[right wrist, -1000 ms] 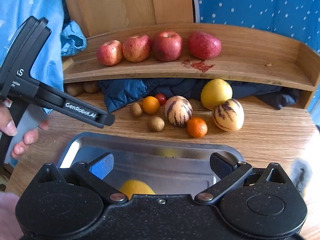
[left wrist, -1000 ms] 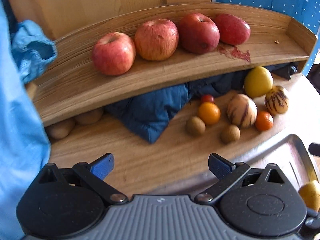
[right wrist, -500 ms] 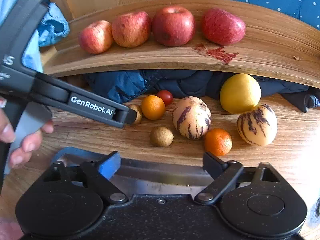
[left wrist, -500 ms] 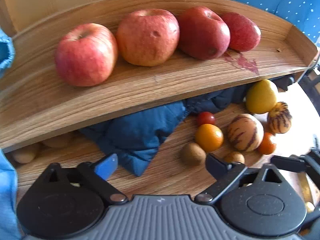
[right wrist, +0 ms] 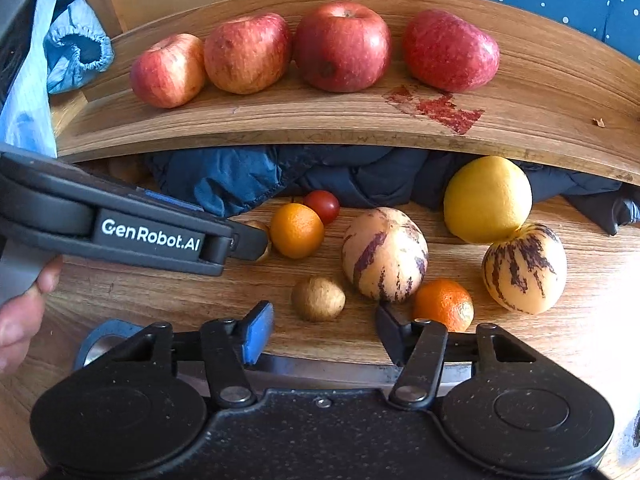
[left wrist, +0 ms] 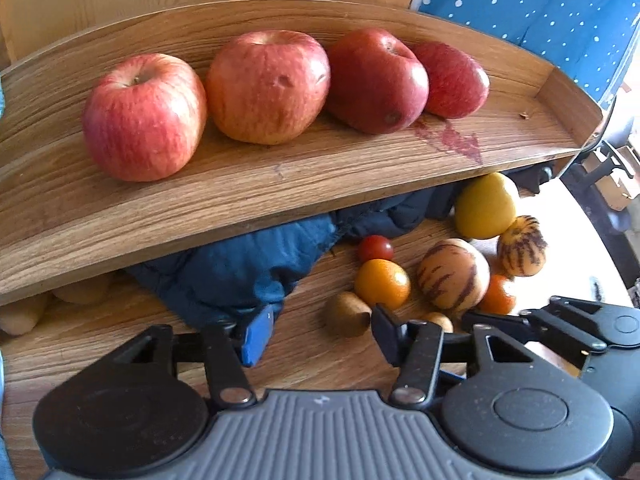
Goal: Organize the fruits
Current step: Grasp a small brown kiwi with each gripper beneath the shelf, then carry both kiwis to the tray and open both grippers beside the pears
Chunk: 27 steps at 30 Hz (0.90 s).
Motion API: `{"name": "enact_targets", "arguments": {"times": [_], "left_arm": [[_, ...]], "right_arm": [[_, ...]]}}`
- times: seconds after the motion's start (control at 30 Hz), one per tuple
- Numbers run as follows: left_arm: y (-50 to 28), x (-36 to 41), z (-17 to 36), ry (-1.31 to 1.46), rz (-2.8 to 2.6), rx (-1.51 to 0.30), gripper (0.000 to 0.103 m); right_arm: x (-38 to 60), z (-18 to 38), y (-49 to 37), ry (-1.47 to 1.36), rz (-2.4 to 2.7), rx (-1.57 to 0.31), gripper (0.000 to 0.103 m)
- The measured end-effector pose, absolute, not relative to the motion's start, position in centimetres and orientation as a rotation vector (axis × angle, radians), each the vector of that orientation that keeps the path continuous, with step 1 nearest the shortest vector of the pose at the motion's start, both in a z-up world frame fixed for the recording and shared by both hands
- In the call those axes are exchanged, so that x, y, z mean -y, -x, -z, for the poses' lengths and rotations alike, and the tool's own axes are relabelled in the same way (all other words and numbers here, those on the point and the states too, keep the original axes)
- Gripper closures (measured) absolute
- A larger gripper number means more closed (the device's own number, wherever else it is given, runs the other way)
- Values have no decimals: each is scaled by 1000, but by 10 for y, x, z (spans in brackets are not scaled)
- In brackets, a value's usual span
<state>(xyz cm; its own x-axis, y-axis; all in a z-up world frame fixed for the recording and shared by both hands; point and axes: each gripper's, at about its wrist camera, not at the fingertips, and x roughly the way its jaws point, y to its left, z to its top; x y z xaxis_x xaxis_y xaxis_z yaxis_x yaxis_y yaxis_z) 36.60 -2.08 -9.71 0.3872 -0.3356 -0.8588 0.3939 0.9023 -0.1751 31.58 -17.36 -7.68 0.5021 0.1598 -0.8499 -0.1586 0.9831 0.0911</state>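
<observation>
The wooden shelf [right wrist: 540, 92] carries four red apples [right wrist: 342, 46] in a row. On the table [right wrist: 200, 300] under it lie a blue cloth [right wrist: 240, 180], small fruits [right wrist: 384, 254] and a metal tray [right wrist: 320, 368].

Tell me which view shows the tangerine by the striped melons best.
Right wrist view: the tangerine shows almost whole, its lower edge just behind the right gripper. In the left wrist view, a striped melon hides half of it.

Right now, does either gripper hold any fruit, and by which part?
Nothing is held. The left gripper and the right gripper are both open, with only table between their fingers.
</observation>
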Motion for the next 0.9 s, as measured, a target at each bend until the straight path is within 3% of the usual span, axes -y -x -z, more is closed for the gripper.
{"name": "enact_targets", "arguments": {"times": [0.1, 0.37, 0.9], "left_arm": [[-366, 22, 98, -59, 476, -1078, 46], [-367, 29, 104, -45, 507, -1094, 73], [-348, 44, 95, -82, 539, -1073, 74]], "right_arm": [[174, 78, -316, 7, -187, -1025, 50], [174, 77, -315, -10, -173, -1009, 72], [190, 68, -292, -40, -148, -967, 73]]}}
